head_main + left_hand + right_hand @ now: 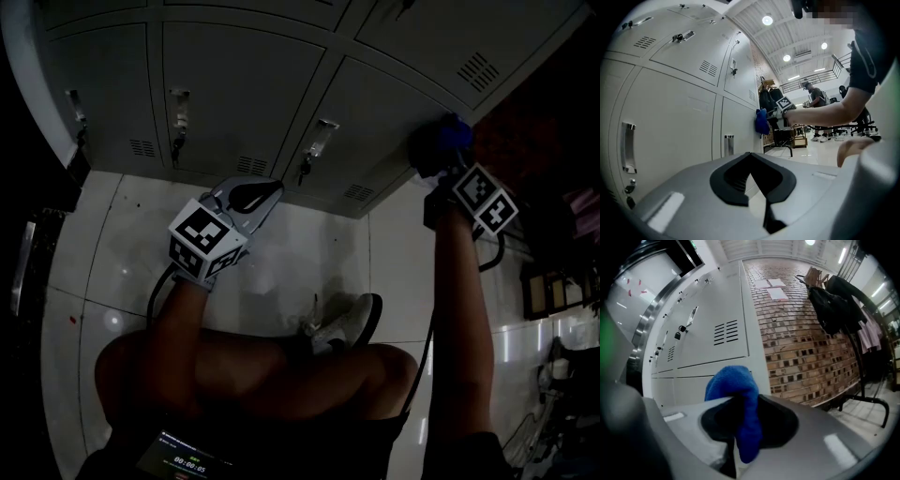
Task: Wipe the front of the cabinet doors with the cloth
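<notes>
Against door point(375, 122), cloth point(740, 394) in right gripper point(736, 439)

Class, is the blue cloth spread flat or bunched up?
Bunched up: the blue fuzzy cloth bulges as a wad pinched in the jaws of the right gripper.

We stood in what looked like a big workshop hall or industrial building used as a workplace, in its changing or storage corner. A bank of grey metal lockers point(675, 122) filled the left of the left gripper view, with vent slots point(708, 68) and small locks point(178, 112) on the doors. Above ran a high ribbed white ceiling point(787, 42) with round lamps point(767, 20), and a railing point(811, 79) crossed the far upper right. Beyond the lockers we saw a bare brick wall point(806, 343) and a rack hung with dark clothes point(834, 305). The floor point(122, 262) was pale glossy tile. Far off, a person point(816, 96) stood near rolling chairs point(862, 124).
</notes>
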